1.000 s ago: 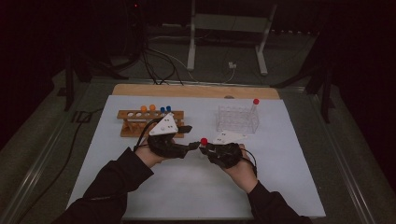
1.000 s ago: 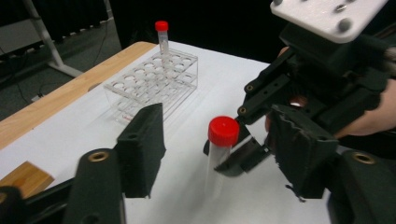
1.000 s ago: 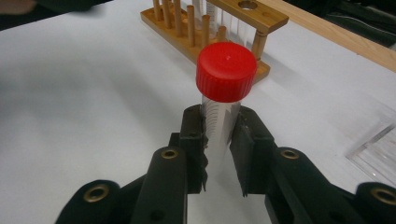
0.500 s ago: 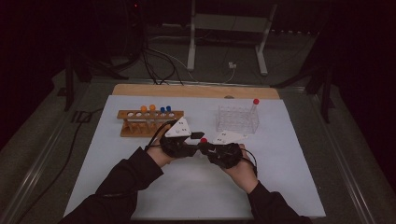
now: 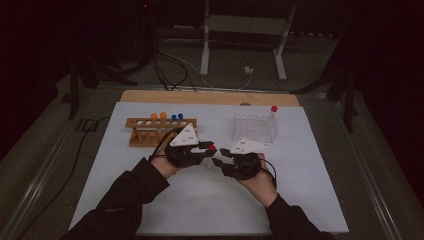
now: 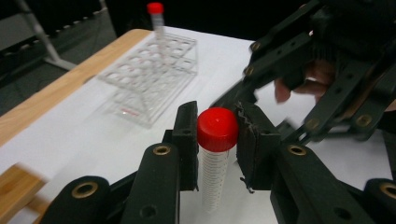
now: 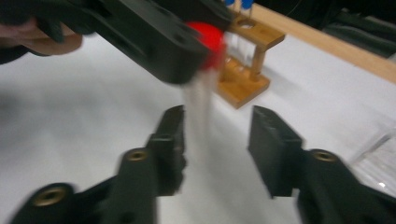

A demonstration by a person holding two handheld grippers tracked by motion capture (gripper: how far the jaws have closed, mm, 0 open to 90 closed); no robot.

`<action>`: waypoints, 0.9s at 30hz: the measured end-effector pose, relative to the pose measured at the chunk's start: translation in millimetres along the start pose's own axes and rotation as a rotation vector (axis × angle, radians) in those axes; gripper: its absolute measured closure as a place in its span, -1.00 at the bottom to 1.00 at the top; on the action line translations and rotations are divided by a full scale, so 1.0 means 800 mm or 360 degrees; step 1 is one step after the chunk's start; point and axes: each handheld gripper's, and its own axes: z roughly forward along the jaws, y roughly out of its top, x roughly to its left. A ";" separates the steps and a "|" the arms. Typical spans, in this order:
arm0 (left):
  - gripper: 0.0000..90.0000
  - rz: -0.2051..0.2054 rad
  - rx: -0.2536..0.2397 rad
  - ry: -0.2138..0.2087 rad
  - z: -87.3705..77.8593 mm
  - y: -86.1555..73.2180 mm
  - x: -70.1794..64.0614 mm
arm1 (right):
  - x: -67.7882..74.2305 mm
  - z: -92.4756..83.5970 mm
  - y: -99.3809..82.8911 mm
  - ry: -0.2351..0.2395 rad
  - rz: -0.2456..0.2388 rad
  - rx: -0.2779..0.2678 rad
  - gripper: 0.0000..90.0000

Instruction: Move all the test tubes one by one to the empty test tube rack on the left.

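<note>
Left hand-held gripper (image 6: 217,140) around ribbed red-capped tube (image 6: 216,154)

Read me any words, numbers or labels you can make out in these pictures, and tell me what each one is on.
No text can be read anywhere.
Red-capped tube: fine graduation marks run down its clear side, too small and blurred to read as numbers.
Grey plate on the left gripper: a few small dark marks, too small to read.
Grey plate on the right gripper: the same kind of marks, unreadable.
Wooden rack and clear rack: no lettering visible.
</note>
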 end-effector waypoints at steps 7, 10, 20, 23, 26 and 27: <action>0.60 -0.0039 -0.0007 0.0165 -0.049 -0.013 0.027 | -0.006 -0.008 0.001 -0.0030 0.0032 -0.0057 -0.38; 0.60 -0.0067 -0.0021 0.0261 -0.075 -0.018 0.040 | -0.007 -0.008 0.003 -0.0060 0.0060 -0.0075 -0.69; 0.60 -0.0204 -0.0077 0.0568 -0.141 -0.037 0.086 | -0.008 -0.009 0.004 -0.0046 0.0076 -0.0079 -0.98; 0.60 -0.0220 -0.0086 0.0660 -0.151 -0.041 0.098 | -0.008 -0.011 0.004 -0.0037 0.0062 -0.0096 -1.00; 0.60 -0.0245 -0.0105 0.0737 -0.159 -0.042 0.112 | -0.005 -0.011 0.005 -0.0045 0.0026 -0.0097 -1.00; 0.60 -0.0248 -0.0112 0.0758 -0.160 -0.042 0.116 | -0.005 -0.011 0.005 -0.0044 0.0022 -0.0094 -1.00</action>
